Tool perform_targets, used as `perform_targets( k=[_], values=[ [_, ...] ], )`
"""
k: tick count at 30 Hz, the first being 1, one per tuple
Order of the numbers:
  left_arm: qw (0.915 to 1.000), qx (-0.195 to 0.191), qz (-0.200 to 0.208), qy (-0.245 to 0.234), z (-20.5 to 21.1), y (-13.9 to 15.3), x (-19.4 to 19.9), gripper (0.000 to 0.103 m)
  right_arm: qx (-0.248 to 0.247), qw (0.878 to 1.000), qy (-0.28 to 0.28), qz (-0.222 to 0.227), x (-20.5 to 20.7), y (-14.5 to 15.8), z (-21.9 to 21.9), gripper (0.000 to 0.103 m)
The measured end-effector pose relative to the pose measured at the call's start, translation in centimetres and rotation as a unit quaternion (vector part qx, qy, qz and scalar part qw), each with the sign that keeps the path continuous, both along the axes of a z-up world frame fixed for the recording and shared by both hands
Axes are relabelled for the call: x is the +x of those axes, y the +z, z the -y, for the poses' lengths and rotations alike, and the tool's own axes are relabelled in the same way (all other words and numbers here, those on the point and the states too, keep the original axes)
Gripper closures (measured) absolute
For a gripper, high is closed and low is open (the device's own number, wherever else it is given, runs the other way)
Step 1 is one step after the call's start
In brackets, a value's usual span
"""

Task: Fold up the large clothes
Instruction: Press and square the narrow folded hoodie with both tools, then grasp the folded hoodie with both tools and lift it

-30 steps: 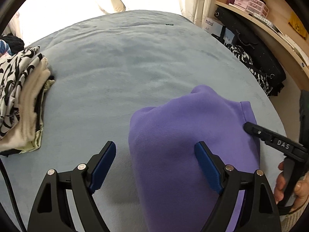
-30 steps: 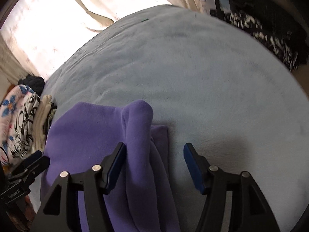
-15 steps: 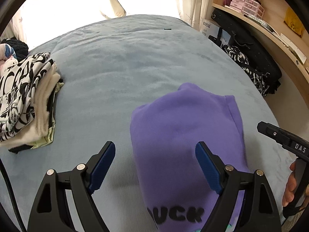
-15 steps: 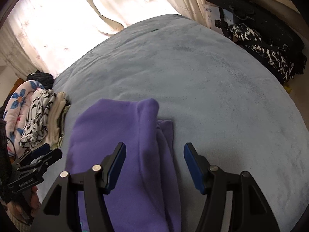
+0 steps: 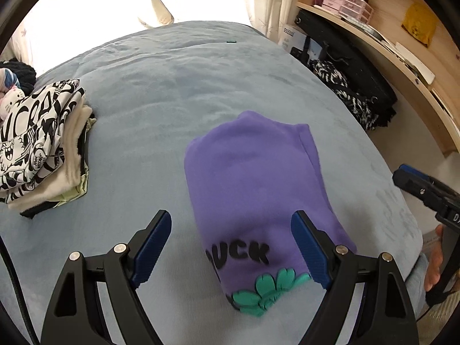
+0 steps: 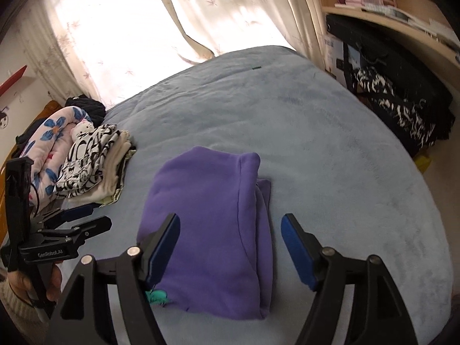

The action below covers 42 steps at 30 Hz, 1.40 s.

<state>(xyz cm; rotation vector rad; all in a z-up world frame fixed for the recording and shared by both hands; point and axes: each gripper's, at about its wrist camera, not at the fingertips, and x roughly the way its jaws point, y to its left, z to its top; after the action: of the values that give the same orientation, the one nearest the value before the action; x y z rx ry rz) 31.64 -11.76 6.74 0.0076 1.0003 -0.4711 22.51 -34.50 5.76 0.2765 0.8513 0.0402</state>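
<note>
On bed [image 5: 201, 92]: folded purple sweatshirt [image 5: 253, 184]; clothes stack [image 5: 43, 143] left.
Behind: curtains [image 6: 143, 28], shelf [image 5: 373, 28].
Left gripper [image 5: 231, 247] fingers: wide apart, empty.
Right gripper [image 6: 230, 247] fingers: just widened, empty.

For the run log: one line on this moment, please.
purple sweatshirt: folded, on bed | left gripper: open, empty | right gripper: just opened, empty

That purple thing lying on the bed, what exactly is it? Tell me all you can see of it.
The purple garment looks like a fleecy sweatshirt, folded into a compact, roughly rectangular bundle. It lies flat on the grey-blue bedspread, apart from the stack of folded clothes. Its top layer bears black block letters and a green flower-like print near one end; a seam and layered folded edges run along one side. Nothing grips it: both grippers are off the cloth, jaws open.
</note>
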Motion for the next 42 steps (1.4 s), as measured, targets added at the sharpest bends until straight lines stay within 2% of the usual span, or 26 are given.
perform_targets(
  k=[4,7,11,13,15,18,22,27,35,37,42],
  values=[
    [0.9996,0.018,0.018,-0.012,0.0,1.4,-1.9,0.018,-0.007,1.0,0.014,0.006,-1.3,1.7,-0.6,0.023],
    [0.9993,0.002,0.012,-0.036,0.1,2.6,-3.1,0.018,-0.01,0.999,0.03,0.007,-2.2,3.1,-1.3,0.019],
    [0.9988,0.01,0.016,-0.045,0.5,3.5,-4.4,0.017,-0.025,0.999,0.038,0.013,-3.1,4.8,-2.0,0.018],
    [0.9986,0.009,0.016,-0.05,0.7,3.6,-4.7,0.017,-0.03,0.999,0.041,0.009,-3.2,5.3,-2.1,0.018],
    [0.9985,0.003,0.011,-0.053,0.9,3.4,-4.7,0.008,-0.031,0.998,0.046,0.003,-3.0,5.3,-2.1,0.018],
    [0.9985,-0.006,0.0,-0.055,1.1,2.4,-4.3,0.007,-0.031,0.998,0.047,-0.017,-2.3,4.2,-1.8,0.017],
    [0.9978,-0.032,-0.039,-0.043,1.0,-0.4,-2.7,0.007,0.024,0.997,0.042,-0.059,-0.4,0.6,-0.2,0.017],
    [0.9899,-0.086,-0.111,-0.022,0.3,-5.6,0.1,0.007,0.07,0.992,0.037,-0.094,1.9,-4.4,1.5,0.017],
    [0.9671,-0.176,-0.183,0.009,-0.9,-12.8,4.0,0.007,0.15,0.977,0.04,-0.142,5.3,-12.5,3.9,0.017],
    [0.964,-0.184,-0.192,0.011,-0.9,-14.0,4.7,0.007,0.178,0.972,0.037,-0.15,6.1,-14.3,4.7,0.017],
    [0.9494,-0.224,-0.22,0.009,-0.7,-17.1,5.5,0.0,0.227,0.957,0.05,-0.172,7.6,-18.0,5.3,0.017]
  ],
)
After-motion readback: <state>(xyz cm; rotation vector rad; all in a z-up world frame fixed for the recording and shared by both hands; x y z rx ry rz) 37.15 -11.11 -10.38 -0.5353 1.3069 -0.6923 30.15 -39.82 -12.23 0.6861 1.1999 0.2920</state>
